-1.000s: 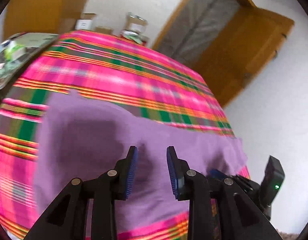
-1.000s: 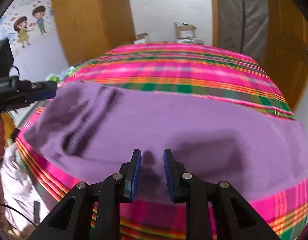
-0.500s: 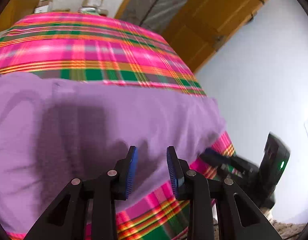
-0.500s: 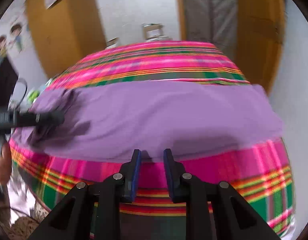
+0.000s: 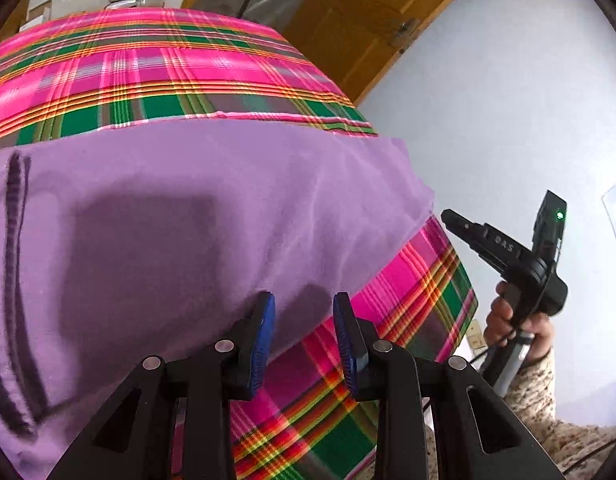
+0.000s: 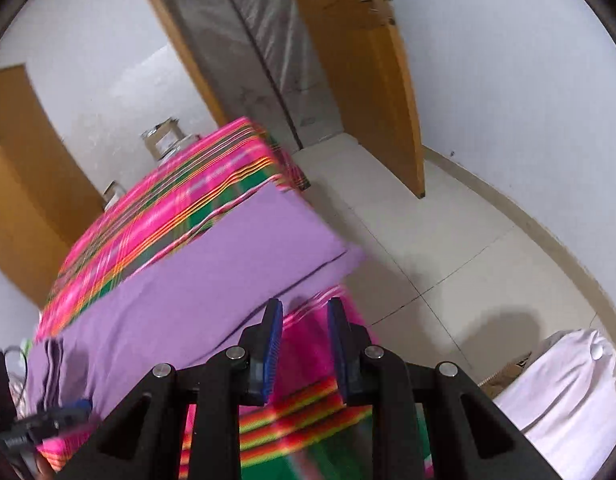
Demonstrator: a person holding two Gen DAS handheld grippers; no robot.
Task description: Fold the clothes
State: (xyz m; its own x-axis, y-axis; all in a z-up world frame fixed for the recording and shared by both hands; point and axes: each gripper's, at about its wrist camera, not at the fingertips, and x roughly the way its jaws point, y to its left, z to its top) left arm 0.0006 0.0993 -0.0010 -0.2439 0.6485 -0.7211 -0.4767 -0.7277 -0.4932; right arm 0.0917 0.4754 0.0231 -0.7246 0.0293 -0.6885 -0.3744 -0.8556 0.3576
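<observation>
A purple garment [image 5: 188,208] lies spread flat on a table covered with a pink, green and orange plaid cloth [image 5: 148,72]. My left gripper [image 5: 304,308] hovers over the garment's near edge, towards its right end. It is open, with nothing between its blue pads. My right gripper [image 6: 306,312] is open and empty too. It hangs tilted just off the garment's [image 6: 196,292] near right corner, over the plaid overhang [image 6: 308,400]. In the left wrist view the right gripper [image 5: 452,218] shows past the table corner, held in a hand [image 5: 508,320].
Past the table's right edge is bare tiled floor [image 6: 448,240] with an open wooden door [image 6: 360,60] behind it. A white bundle [image 6: 568,392] lies on the floor at the lower right. Cardboard boxes [image 6: 164,140] stand beyond the table's far end.
Both grippers have travelled right along the garment's near edge. The right one has gone past the right corner and rolled, so its view now tilts. Neither gap has changed.
</observation>
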